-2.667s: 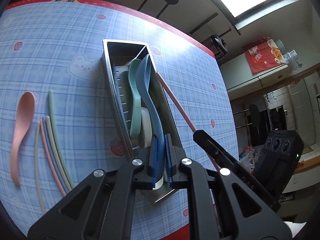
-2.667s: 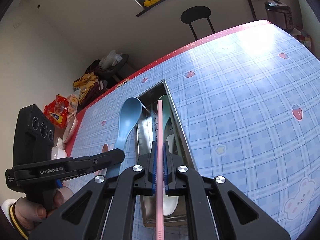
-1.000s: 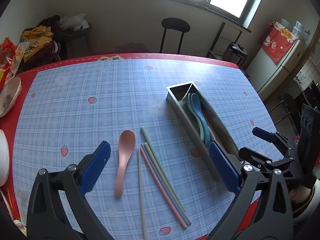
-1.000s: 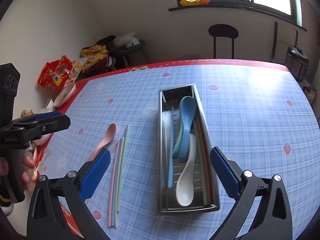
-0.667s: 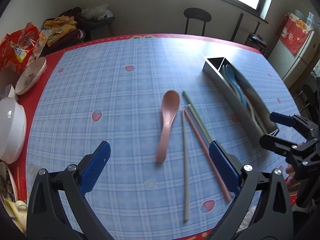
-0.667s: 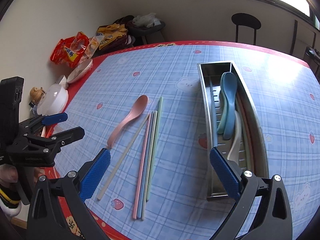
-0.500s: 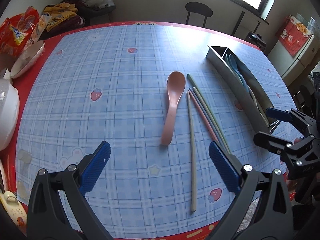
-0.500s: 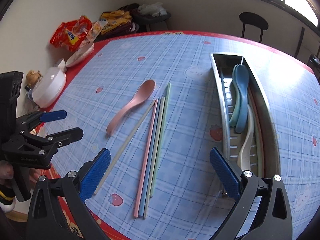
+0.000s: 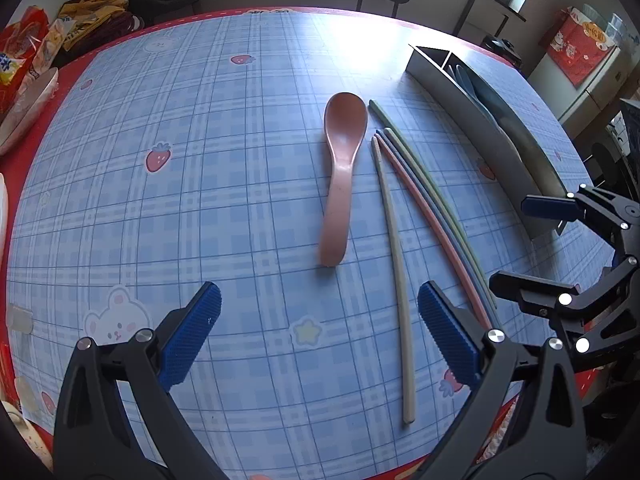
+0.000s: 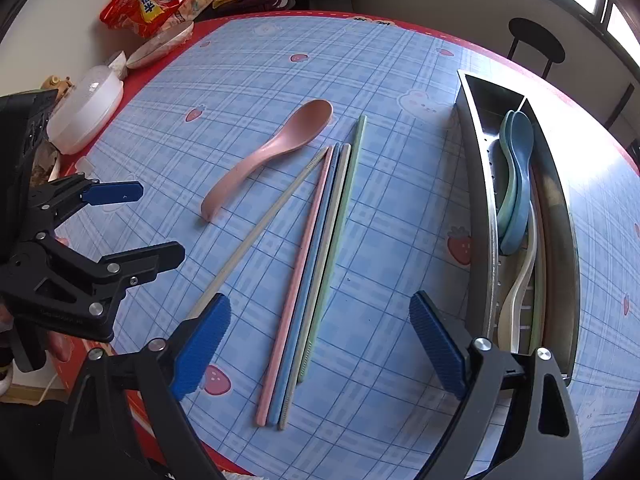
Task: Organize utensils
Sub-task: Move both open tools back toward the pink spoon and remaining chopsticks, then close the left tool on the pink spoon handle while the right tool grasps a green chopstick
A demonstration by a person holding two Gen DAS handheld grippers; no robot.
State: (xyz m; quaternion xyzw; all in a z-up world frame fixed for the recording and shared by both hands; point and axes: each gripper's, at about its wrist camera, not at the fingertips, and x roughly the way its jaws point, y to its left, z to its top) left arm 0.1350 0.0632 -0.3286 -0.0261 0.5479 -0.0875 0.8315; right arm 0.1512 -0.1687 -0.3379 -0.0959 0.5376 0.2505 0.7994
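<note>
Pink spoon (image 9: 341, 172) lies on the checked tablecloth (image 9: 200, 184), just beside 5 loose chopsticks (image 10: 320, 264). Only the right wrist view looks into the steel tray (image 10: 476, 184), where blue and white spoons rest. Left gripper (image 9: 320, 336) hovers spread and empty below the spoon's handle; right gripper (image 10: 320, 344), tilted down over the chopsticks, is closing with nothing pinched.

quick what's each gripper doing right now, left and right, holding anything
Left gripper: open, holding nothing, above the pink spoon's handle end.
Right gripper: open, jaws closing, empty, over the chopsticks.
</note>
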